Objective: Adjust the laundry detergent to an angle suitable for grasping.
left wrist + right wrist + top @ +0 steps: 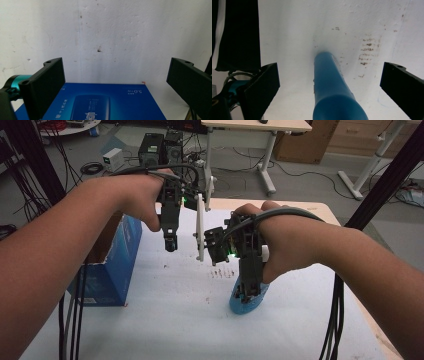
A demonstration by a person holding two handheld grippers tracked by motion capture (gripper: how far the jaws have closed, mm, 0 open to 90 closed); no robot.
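White worktop (165,320) carries a blue bottle (332,87) between the open right gripper (329,85); closing off-centre could roll it, while the left gripper (115,82) gapes above the box (105,105).

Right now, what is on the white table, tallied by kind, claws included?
Blue box: 1
Blue bottle: 1
Claws, left claw and right claw, both open: 2
Total: 4

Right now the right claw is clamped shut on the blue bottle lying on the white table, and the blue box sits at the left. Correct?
Not quite: the right claw is open. The right gripper view shows its jaws spread wide, apart from the blue bottle between them. The bottle does lie on the white table, with the blue box at left.
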